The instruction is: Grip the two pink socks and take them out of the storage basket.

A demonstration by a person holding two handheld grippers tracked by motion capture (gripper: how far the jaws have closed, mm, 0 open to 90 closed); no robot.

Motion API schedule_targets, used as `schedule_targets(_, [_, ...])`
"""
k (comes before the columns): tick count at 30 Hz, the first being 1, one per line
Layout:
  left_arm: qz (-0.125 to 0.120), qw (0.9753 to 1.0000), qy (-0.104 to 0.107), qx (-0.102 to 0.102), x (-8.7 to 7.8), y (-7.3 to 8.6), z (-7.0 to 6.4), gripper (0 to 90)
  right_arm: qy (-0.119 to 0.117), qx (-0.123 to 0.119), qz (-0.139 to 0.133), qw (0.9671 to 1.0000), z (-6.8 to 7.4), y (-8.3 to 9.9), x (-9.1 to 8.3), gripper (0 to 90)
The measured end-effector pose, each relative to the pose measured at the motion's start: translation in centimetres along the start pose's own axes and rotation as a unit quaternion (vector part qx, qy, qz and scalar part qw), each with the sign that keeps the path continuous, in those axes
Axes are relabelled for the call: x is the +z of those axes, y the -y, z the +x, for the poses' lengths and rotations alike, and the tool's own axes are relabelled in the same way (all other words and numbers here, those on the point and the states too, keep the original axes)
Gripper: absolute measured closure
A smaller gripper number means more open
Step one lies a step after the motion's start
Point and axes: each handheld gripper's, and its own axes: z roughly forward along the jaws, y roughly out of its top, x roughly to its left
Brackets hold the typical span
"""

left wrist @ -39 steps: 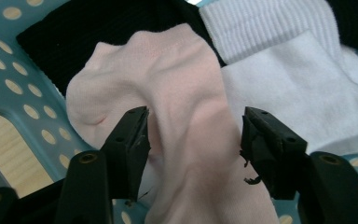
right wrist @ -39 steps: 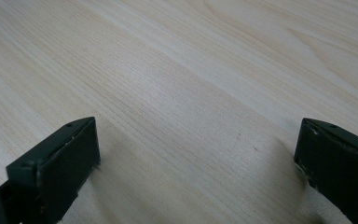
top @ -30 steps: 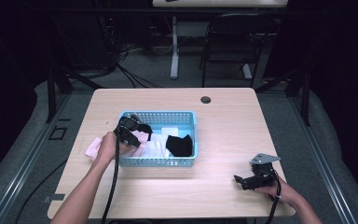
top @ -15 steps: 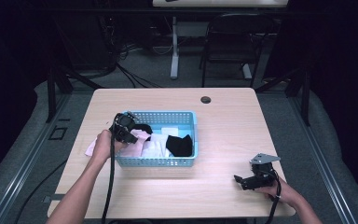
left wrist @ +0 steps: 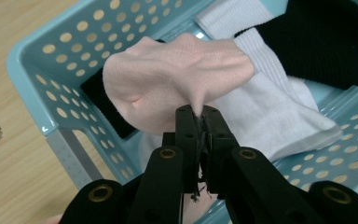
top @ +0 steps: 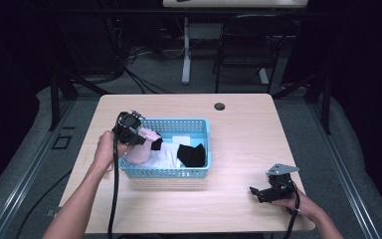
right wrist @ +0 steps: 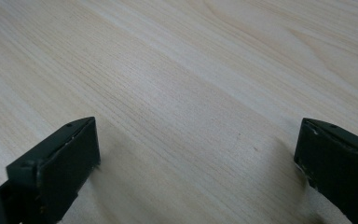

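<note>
Pink sock (top: 140,148) — high view: it hangs from the left gripper (top: 129,128) at the near-left corner of the blue basket (top: 199,124), partly draped over the basket's left wall. Judged step: carrying the sock at the basket, either lifting it out or lowering it in; the frames do not settle which. The right gripper (top: 263,191) rests low on the table (top: 248,134), well apart from the basket, with bare wood between them.

Left gripper view: the jaws are closed tight on a pinched fold of the pink sock (left wrist: 168,88), which balloons just ahead of the tips. Beyond it lie a white sock (left wrist: 279,107) and a black sock (left wrist: 317,42) on the basket floor. The basket's perforated wall (left wrist: 51,70) runs to the left of the jaws — the nearest edge on which the fabric could snag. The next move calls for keeping the hanging cloth clear of that rim.

Right gripper view: the jaws stand wide apart, holding nothing, over bare table (right wrist: 191,93)
</note>
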Motion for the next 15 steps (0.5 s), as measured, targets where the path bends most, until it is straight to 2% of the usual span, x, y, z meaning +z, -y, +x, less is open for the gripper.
schedule_targets(15, [-0.036, 0.9993, -0.008, 0.007, -4.1, -1.8, 0.2, 86.7, 0.001, -0.001, 0.001, 1.0000, 0.0, 0.0, 0.0, 0.0])
